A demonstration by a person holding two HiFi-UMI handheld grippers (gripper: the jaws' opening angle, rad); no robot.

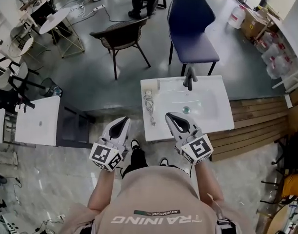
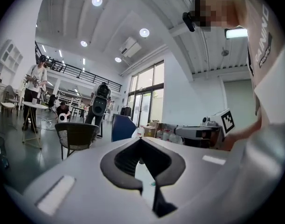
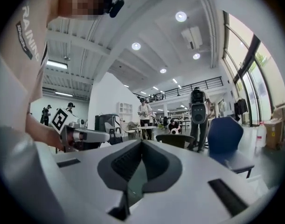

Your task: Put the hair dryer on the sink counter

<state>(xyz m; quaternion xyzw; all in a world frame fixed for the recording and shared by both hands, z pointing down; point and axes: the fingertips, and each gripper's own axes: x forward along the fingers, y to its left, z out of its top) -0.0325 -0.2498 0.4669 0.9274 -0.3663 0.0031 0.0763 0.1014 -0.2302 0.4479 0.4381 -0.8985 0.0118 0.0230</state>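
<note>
A white sink counter (image 1: 222, 122) with a dark faucet (image 1: 189, 77) stands straight ahead in the head view. A slim grey object with a cord (image 1: 149, 106) lies along the counter's left edge; I cannot tell whether it is the hair dryer. My left gripper (image 1: 123, 120) is held off the counter's front left corner, shut and empty, its tips meeting in the left gripper view (image 2: 140, 140). My right gripper (image 1: 169, 115) hovers over the counter's front edge, also shut with nothing between its jaws (image 3: 142, 142).
A blue padded bench (image 1: 190, 28) and a dark chair (image 1: 120, 37) stand behind the sink. A white table (image 1: 37, 121) is at the left, next to a dark stand (image 1: 73, 126). Wooden decking (image 1: 258, 126) lies to the right. People stand far off.
</note>
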